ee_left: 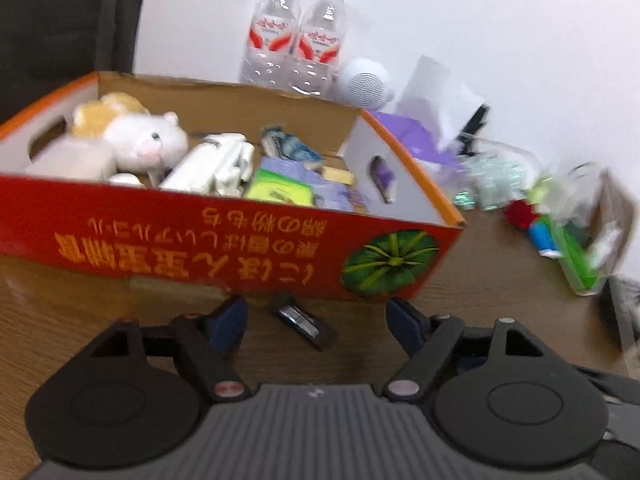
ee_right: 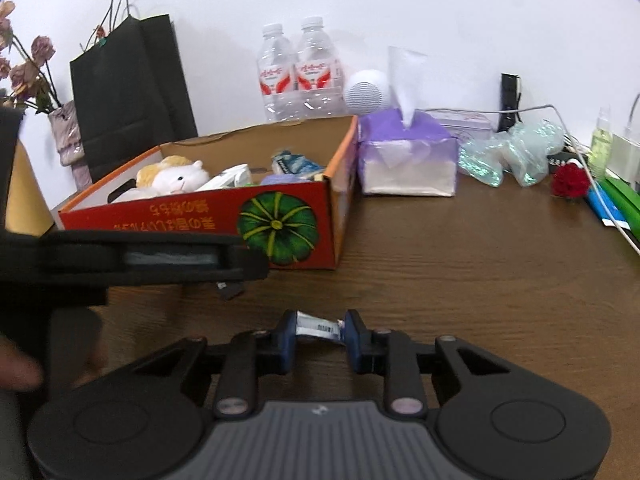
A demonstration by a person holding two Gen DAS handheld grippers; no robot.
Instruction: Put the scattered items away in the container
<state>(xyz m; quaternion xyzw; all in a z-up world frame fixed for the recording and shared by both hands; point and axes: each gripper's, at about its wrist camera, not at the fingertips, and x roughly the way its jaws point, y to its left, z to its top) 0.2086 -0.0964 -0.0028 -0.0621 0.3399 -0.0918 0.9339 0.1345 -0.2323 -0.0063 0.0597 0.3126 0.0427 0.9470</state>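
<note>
A red cardboard box (ee_left: 224,240) with a pumpkin picture stands on the wooden table; it also shows in the right wrist view (ee_right: 192,220). It holds a plush toy (ee_left: 148,140), a white item and several packets. My left gripper (ee_left: 316,316) is open over a small black item (ee_left: 306,322) that lies on the table in front of the box. My right gripper (ee_right: 320,332) is shut on a small silver packet (ee_right: 318,328), just above the table. The left gripper's body (ee_right: 132,260) crosses the left of the right wrist view.
Two water bottles (ee_right: 300,72), a white round speaker (ee_right: 366,92) and a purple tissue box (ee_right: 406,156) stand behind and right of the box. A black paper bag (ee_right: 128,96) and a vase of dried flowers (ee_right: 66,136) stand at the left. Bubble wrap (ee_right: 508,156), a red flower (ee_right: 570,180) and cables are at the right.
</note>
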